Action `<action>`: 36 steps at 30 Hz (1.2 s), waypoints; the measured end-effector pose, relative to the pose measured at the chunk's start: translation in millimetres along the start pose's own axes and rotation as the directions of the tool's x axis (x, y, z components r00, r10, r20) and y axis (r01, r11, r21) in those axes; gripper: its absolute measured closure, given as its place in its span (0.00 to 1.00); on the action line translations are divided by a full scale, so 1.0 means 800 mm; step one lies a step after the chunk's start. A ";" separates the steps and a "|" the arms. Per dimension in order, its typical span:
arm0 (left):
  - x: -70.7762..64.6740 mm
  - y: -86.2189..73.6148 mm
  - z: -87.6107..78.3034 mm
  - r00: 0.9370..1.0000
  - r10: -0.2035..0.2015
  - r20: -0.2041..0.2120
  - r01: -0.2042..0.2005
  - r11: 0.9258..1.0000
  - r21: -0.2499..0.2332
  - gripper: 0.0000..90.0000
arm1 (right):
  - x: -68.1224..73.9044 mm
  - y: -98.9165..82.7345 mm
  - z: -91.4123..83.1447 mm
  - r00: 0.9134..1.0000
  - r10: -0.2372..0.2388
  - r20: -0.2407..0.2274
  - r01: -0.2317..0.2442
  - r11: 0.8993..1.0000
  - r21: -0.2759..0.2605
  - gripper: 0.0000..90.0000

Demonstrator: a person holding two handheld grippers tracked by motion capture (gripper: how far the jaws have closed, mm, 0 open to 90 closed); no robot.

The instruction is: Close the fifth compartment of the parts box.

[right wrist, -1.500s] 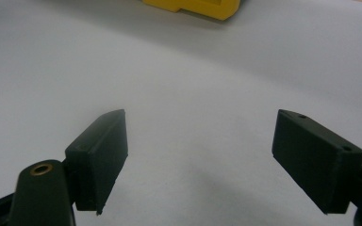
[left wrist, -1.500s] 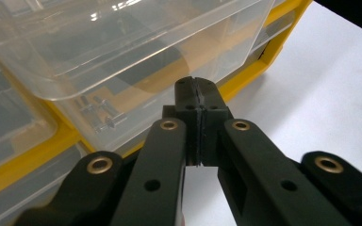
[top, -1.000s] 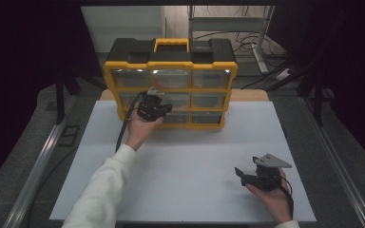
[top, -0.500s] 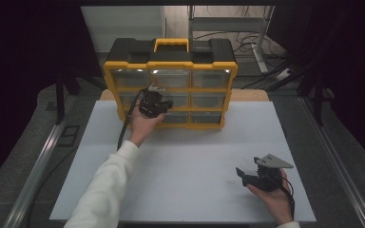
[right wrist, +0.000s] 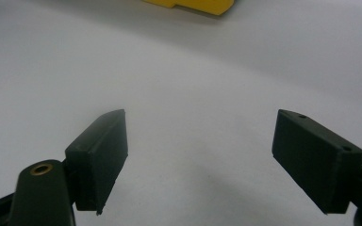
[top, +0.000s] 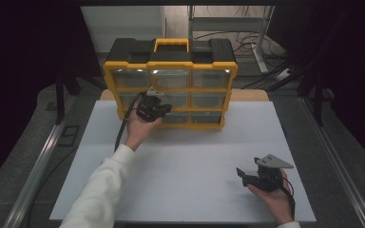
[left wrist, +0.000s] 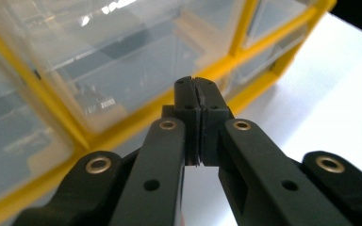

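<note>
Drawer organizer (top: 171,90), yellow-framed, stands at the desk's (top: 185,161) twelve o'clock edge; we judge its clear drawers light, slick, best pulled by the front lip. Left hand-held gripper (top: 164,108), jaws pressed together empty, has edged nearer the middle row since before. Right hand-held gripper (top: 241,173) rests wide at five o'clock.

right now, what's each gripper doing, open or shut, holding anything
left gripper: shut, nothing between the jaws, tips up at the organizer drawers.
right gripper: open, empty, over the white table.
</note>
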State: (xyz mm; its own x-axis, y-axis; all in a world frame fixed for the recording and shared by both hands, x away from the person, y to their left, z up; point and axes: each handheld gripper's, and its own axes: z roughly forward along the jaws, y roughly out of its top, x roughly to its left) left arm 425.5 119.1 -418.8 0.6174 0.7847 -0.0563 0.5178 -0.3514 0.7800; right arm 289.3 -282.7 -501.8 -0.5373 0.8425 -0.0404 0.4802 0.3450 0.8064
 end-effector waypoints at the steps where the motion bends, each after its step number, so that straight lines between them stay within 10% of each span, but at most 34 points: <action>1: -0.002 -0.003 -0.003 1.000 0.008 -0.001 -0.008 1.000 0.000 0.98 | -0.001 0.000 0.000 1.000 0.002 0.001 -0.002 1.000 0.000 0.22; 10: -0.008 -0.036 -0.028 0.998 0.028 0.060 -0.028 1.000 -0.006 0.95 | -0.003 -0.003 0.000 1.000 0.006 -0.006 -0.006 1.000 -0.002 0.22; 17: -0.017 -0.063 -0.059 0.998 0.000 0.068 0.004 0.998 -0.059 0.41 | 0.000 -0.001 -0.001 1.000 -0.001 -0.005 0.001 1.000 -0.004 0.22; 22: -0.019 -0.089 -0.081 0.997 0.000 0.075 0.004 0.998 -0.055 0.28 | 0.004 0.001 -0.003 1.000 -0.007 -0.006 0.007 1.000 -0.008 0.22; 36: -0.008 -0.180 -0.139 0.999 -0.003 -0.042 0.001 0.999 -0.054 0.19 | 0.011 0.003 -0.002 0.999 -0.035 -0.029 0.034 0.999 -0.015 0.21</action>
State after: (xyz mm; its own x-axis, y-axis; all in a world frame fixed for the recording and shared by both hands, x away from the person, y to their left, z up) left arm 281.1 221.4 -461.6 0.5900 0.8067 -0.0324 0.4856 -0.3225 0.8125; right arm 284.7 -275.2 -499.7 -0.5737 0.8175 -0.0509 0.4514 0.3674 0.8132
